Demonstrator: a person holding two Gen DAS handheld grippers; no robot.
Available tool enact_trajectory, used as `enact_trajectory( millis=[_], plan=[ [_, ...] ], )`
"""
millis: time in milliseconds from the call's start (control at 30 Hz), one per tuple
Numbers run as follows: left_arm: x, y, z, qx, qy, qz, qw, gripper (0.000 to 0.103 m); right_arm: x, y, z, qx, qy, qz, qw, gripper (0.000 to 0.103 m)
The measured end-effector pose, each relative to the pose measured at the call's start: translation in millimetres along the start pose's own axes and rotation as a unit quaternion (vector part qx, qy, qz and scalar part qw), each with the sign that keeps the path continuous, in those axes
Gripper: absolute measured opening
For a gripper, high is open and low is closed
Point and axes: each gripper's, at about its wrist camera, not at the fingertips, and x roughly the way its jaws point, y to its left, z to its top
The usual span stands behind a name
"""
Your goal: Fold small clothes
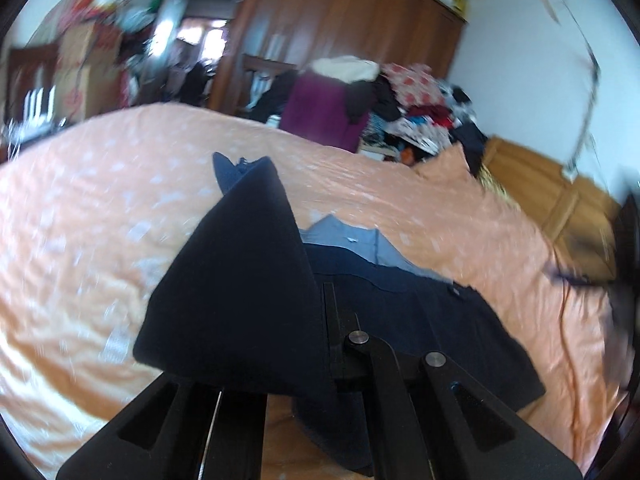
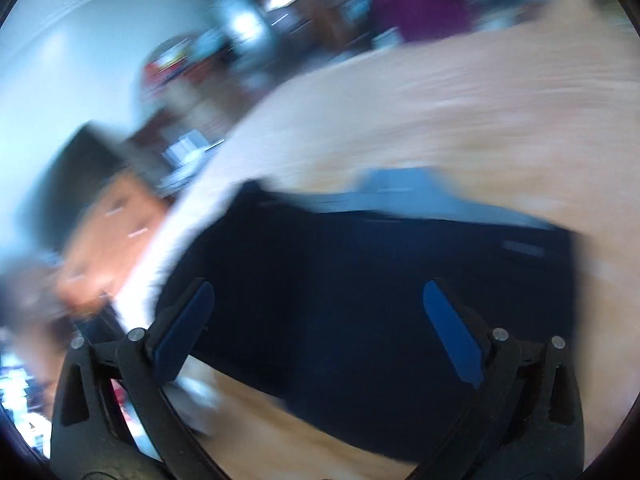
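**Two tools, one dark garment half folded on the bed**

Your left tool (image 1: 320, 320) is clenched on a flap of the dark blue garment (image 1: 420, 312), lifting it into a peaked fold that fills the middle of the left wrist view. The rest of the garment lies flat on the peach bedspread (image 1: 100, 220), with a lighter blue inner layer (image 1: 348, 240) showing at its far edge. Your right tool (image 2: 320, 320) is released, its blue pads (image 2: 452, 332) spread wide and hanging over the garment (image 2: 360, 280) without gripping anything; whether they touch the cloth cannot be told, as that view is heavily smeared.

My judgement is that the fold is mid-way: the lifted flap has yet to be laid across the body of the garment.

What could go wrong from here:

- The flap may slip out if the grip holds only a thin edge; the cloth hides the left fingertips, so you cannot confirm the bite.
- With the right tool gripping nothing, the flat part is unpinned and may drag along the bedspread, skewing the fold.
- Fast motion, hinted by the blur, could leave the flap landing crooked or bunched.
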Motion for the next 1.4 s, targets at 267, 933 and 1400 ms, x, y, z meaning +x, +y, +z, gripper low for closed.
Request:
enact_trajectory(
  millis=[267, 933, 1400],
  plan=[
    [12, -67, 0, 0.122, 0.018, -0.007, 0.9923, 0.003, 153, 47, 52, -0.05, 0.195, 0.006, 0.979, 0.099],
    [119, -312, -93, 0.314, 0.213, -0.208, 0.9017, 0.023, 7, -265, -73, 0.243, 0.046, 0.093, 0.965, 0.011],
    [61, -269, -87, 0.277, 0.195, -0.198, 0.9201, 0.046, -87, -221, -108, 0.138, -0.01, 0.033, 0.99, 0.054]
  ],
)
